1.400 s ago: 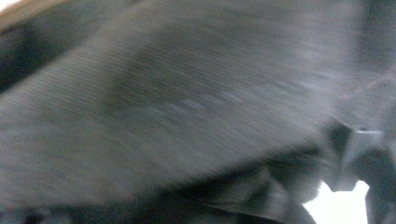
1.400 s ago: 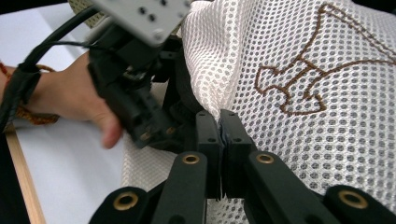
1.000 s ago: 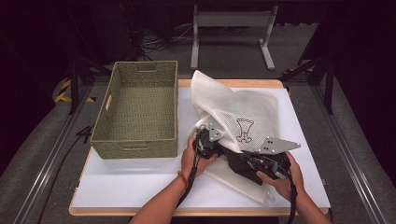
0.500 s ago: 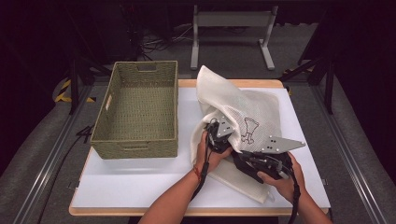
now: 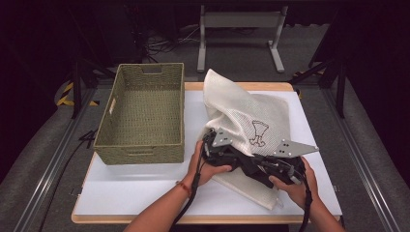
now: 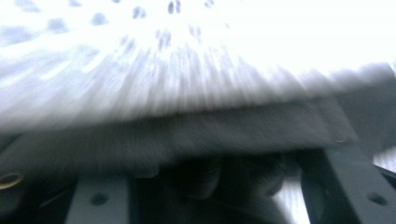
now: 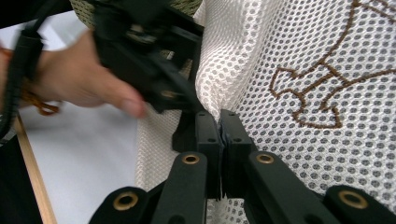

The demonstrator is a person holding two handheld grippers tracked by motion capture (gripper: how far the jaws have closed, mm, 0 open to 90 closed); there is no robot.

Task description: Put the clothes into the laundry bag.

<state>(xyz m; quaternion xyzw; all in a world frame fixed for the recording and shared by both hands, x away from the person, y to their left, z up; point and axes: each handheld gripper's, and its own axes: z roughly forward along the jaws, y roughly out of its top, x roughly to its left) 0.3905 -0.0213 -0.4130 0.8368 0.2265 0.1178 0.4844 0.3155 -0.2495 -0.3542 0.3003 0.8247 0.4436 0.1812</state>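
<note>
Mesh bag (image 5: 241, 111): white, lying on the counter's (image 5: 145, 193) right half, its far end puffed up; not yet in the basket.
Basket (image 5: 142, 116): empty, at the counter's left edge.
Left tongs (image 5: 209, 140): jaws just been opening at the bag's left edge, half-wide, grip unclear.
Right tongs (image 7: 219, 128): clamped on the mesh.

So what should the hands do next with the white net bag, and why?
Probably the left gripper should take a fresh hold on the white mesh bag near its open edge. Its fingers have just been opening, with mesh close in front of them in its blurred view. The right gripper is shut on a fold of the bag, so one side is pinned. The woven basket beside it stands empty.
</note>
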